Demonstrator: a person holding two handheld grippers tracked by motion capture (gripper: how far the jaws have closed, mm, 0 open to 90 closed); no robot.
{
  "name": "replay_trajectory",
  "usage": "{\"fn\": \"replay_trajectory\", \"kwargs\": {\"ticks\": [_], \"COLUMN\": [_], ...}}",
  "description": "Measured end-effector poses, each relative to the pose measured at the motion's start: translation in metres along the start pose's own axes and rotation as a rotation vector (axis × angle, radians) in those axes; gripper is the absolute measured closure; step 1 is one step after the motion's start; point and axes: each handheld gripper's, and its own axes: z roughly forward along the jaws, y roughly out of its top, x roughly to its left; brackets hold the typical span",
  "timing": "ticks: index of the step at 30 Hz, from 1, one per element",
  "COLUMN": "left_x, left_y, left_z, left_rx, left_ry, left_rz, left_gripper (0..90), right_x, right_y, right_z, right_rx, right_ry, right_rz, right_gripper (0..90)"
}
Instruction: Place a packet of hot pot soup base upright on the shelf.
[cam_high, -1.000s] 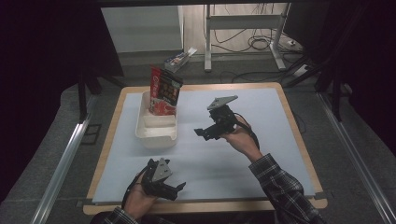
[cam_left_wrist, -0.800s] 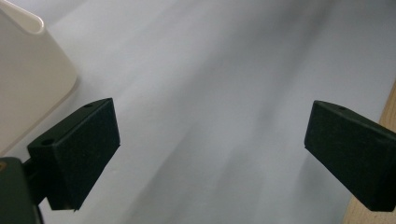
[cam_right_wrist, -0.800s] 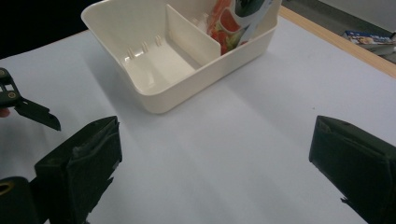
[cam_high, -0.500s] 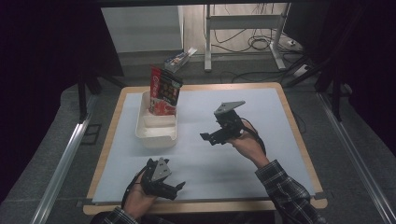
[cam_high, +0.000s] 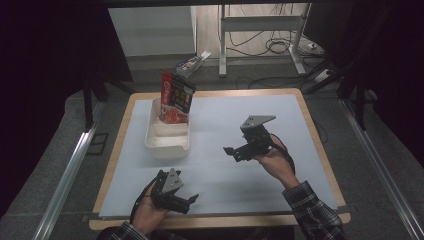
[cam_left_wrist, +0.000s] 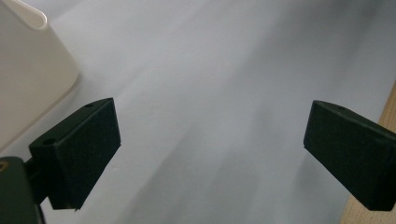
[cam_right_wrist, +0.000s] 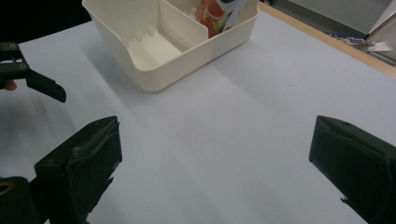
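**Both grippers empty, snack bag standing in the bin**

Your right gripper is lifted above the pale sheet at about 4 o'clock from the white bin, well apart from it. Its jaws are spread wide with nothing between them; in the right gripper view the two black pads frame bare sheet, with the bin up at 11 o'clock.

Your left gripper sits low near the table's front edge, at roughly 6 o'clock from the bin. Its jaws are also spread, and in the left gripper view they bracket plain sheet, with a corner of the bin at 10 o'clock and a strip of the wooden table edge at 3 o'clock.

The red snack bag stands upright in the bin's far compartment, its top rising well above the rim. The near compartment holds nothing; the divider between the two shows clearly in the right gripper view, with the bag's lower part just behind it. Neither gripper touches bag or bin.
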Motion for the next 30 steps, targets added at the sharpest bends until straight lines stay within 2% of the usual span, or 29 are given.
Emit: {"fn": "replay_trajectory", "kwargs": {"ticks": [8,19,30], "left_x": [0.0,0.0,0.002], "left_y": [0.0,0.0,0.0], "left_z": [0.0,-0.001,-0.002], "left_rx": [0.001,0.001,0.003], "left_ry": [0.001,0.005,0.008], "left_rz": [0.002,-0.002,-0.008], "left_gripper": [3.6,3.7,3.6], "right_x": [-0.001,-0.002,-0.001], "right_y": [-0.013,-0.033,-0.053], "right_z": [-0.005,-0.013,-0.022], "right_rx": [0.006,0.017,0.021], "right_ry": [-0.007,-0.006,-0.036], "right_rz": [0.0,0.036,0.048], "right_gripper": [2.4,0.0,0.0]}}
